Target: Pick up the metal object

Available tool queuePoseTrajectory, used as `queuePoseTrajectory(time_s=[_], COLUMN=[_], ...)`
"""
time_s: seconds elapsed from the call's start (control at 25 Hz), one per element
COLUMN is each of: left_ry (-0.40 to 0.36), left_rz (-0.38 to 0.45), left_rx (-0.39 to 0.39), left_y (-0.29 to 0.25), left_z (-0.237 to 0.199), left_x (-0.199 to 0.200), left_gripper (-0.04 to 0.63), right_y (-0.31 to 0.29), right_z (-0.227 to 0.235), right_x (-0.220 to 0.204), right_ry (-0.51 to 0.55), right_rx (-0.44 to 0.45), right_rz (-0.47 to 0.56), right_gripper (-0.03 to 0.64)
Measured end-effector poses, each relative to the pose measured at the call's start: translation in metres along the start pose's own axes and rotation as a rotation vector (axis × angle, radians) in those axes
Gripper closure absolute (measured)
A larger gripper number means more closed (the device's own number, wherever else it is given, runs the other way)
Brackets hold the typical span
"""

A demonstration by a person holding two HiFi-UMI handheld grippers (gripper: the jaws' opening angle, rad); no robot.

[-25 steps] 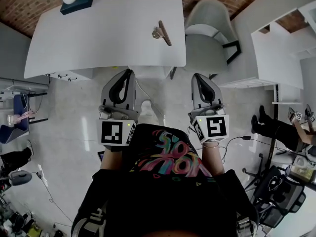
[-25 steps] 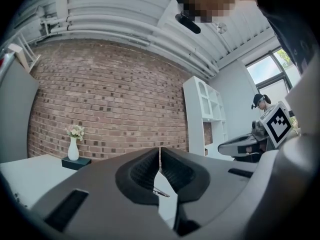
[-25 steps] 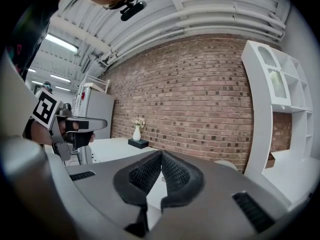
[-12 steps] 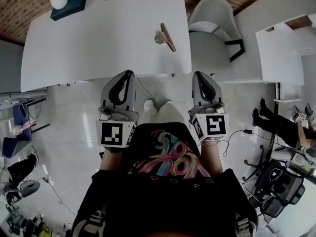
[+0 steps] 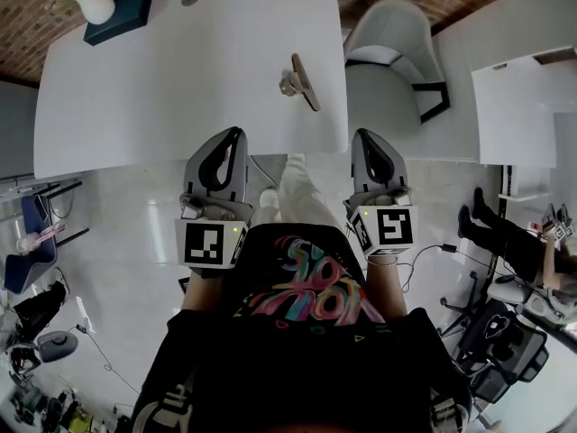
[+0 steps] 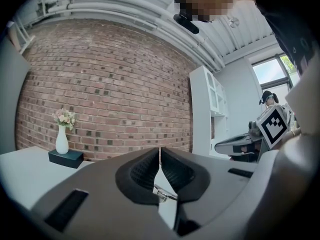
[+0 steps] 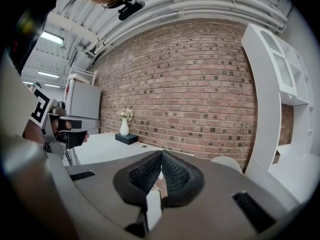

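The metal object [image 5: 298, 81], a shiny clip joined to a thin brown strip, lies on the white table [image 5: 180, 79] near its right side. My left gripper [image 5: 233, 133] is at the table's near edge, left of and short of the object, shut with nothing in it. My right gripper [image 5: 364, 135] is level with it just past the table's right corner, also shut and empty. In the left gripper view the shut jaws [image 6: 160, 149] frame a glimpse of the metal object [image 6: 162, 192]. The right gripper [image 7: 161, 153] shows its pads meeting at the tip.
A white vase of flowers [image 5: 93, 5] stands on a dark box [image 5: 122, 16] at the table's far left corner. A grey chair [image 5: 388, 52] is right of the table, with white shelving [image 5: 527, 97] beyond. Another person [image 5: 509, 237] sits at the right; office chairs and cables lie around.
The table and the metal object have come nearer in the head view. Both grippers have advanced together from over the floor to the table's near edge, still shut.
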State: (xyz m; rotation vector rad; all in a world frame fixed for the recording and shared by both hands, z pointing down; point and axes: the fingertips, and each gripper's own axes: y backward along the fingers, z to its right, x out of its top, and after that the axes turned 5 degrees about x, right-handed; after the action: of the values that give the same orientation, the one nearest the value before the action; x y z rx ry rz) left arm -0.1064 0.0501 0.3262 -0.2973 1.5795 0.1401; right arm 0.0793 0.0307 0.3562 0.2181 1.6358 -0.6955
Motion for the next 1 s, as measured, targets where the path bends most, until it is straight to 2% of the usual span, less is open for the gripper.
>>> queuePoseTrajectory(time_s=[0.16, 0.32, 0.52, 0.64, 1.0], left_ry=[-0.006, -0.023, -0.022, -0.022, -0.008], left_rz=[0.012, 0.042, 0.053, 0.060, 0.043], left_rx=[0.030, 0.071, 0.114, 0.141, 0.166], left_y=[-0.038, -0.079, -0.124, -0.142, -0.172], left_z=[-0.002, -0.006, -0.001, 0.005, 0.004], left_x=[0.009, 0.024, 0.037, 0.043, 0.042], left_gripper=[0.563, 0.563, 0.563, 0.563, 0.563], right_y=[-0.031, -0.068, -0.100, -0.110, -0.134], right_z=[0.028, 0.055, 0.088, 0.105, 0.125], right_x=[0.013, 0.041, 0.063, 0.078, 0.074], right_ry=[0.022, 0.050, 0.083, 0.067, 0.079], right_rx=[0.038, 0.097, 0.157, 0.184, 0.227], right_rz=[0.017, 0.111, 0.135, 0.175, 0.134], right_gripper=[0.600, 0.600, 0.600, 0.600, 0.600])
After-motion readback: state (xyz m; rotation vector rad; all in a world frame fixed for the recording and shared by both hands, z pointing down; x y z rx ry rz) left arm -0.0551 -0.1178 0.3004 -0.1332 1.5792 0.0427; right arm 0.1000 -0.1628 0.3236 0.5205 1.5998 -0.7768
